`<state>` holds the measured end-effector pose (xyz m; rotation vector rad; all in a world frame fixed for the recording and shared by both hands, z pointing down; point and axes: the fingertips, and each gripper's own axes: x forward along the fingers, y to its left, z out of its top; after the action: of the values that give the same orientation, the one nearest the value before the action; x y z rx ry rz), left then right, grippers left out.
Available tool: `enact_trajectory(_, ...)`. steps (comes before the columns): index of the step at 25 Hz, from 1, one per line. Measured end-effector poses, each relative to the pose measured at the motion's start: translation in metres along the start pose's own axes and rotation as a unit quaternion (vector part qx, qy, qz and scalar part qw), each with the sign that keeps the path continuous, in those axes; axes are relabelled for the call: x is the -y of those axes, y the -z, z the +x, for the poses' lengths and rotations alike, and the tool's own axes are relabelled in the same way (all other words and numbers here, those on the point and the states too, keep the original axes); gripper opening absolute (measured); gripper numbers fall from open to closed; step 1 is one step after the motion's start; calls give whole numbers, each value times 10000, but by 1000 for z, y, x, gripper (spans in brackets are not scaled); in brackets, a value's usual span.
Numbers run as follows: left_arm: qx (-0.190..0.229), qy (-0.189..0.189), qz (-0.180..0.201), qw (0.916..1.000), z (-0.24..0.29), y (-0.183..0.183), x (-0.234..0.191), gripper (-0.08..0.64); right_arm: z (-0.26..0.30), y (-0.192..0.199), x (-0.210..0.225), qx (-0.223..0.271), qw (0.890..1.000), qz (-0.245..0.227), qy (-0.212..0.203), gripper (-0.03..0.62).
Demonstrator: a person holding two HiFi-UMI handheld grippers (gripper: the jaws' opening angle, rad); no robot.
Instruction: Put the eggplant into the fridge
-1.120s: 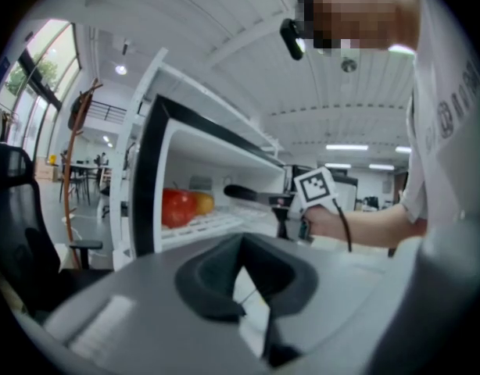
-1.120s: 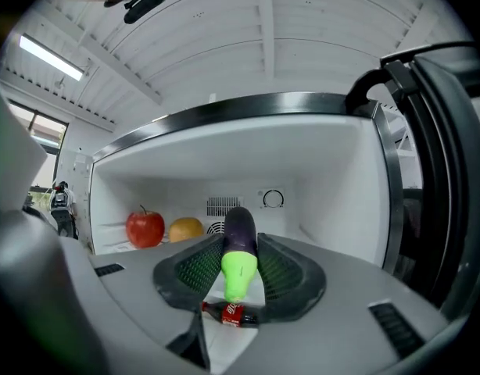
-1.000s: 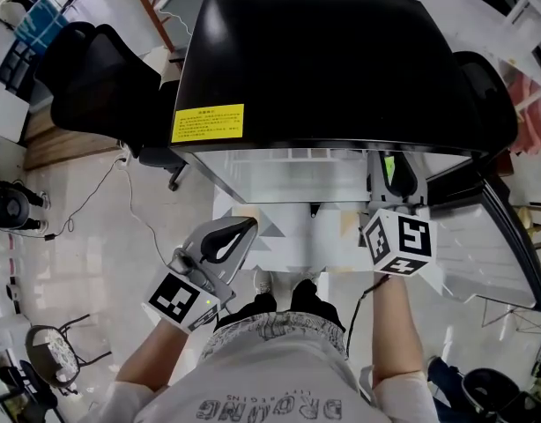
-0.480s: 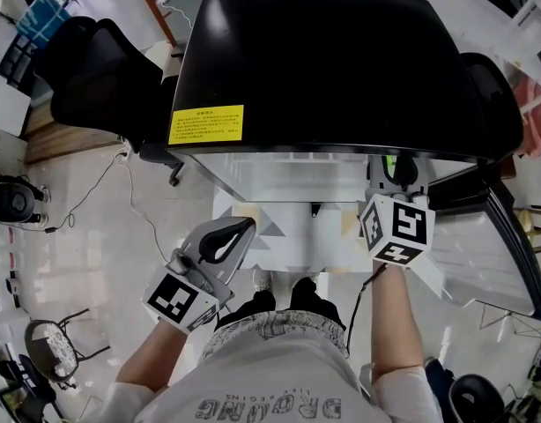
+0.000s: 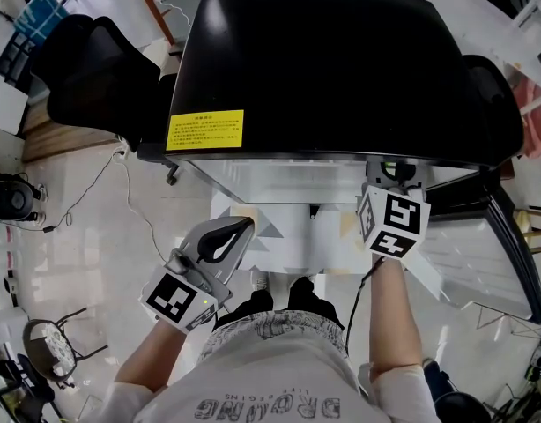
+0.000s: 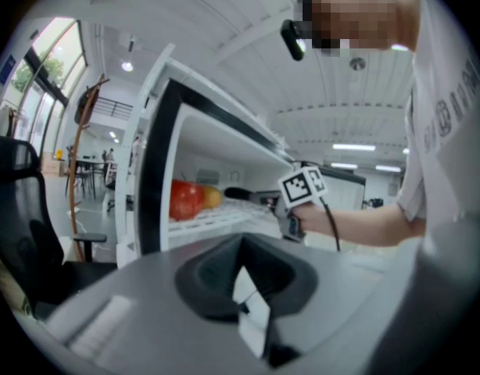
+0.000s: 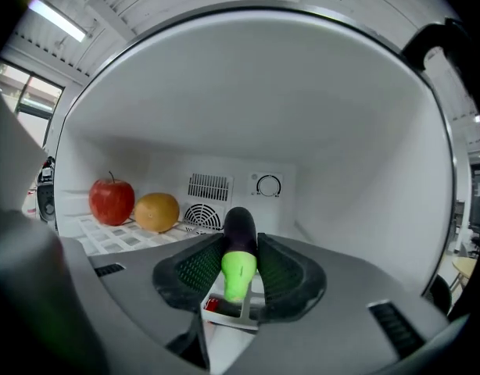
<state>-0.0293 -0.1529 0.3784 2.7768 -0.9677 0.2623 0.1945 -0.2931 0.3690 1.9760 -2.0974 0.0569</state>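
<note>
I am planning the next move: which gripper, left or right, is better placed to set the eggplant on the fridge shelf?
Right. The right gripper holds the eggplant and reaches inside the fridge above the shelf. The left gripper is shut, empty, outside the fridge.

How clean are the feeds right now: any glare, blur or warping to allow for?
Head view: sharp, with soft glare on the fridge and its black top. Left gripper view: heavy fisheye bend, dark corners, near jaws blurred, apple clearer. Right gripper view: evenly lit white interior, eggplant crisp between the jaws, edges curved.
</note>
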Motion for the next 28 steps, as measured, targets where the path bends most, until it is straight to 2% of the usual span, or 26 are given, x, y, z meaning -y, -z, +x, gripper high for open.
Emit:
enact_trajectory(16,-26,32,0,10000,8,0,-5,8,11,9,-2,-326,9988,-353,71,133)
enact_trajectory(28,-60,37,31,10000,8,1,-3,8,13,13,-7,-600,9965,-573,-25,140)
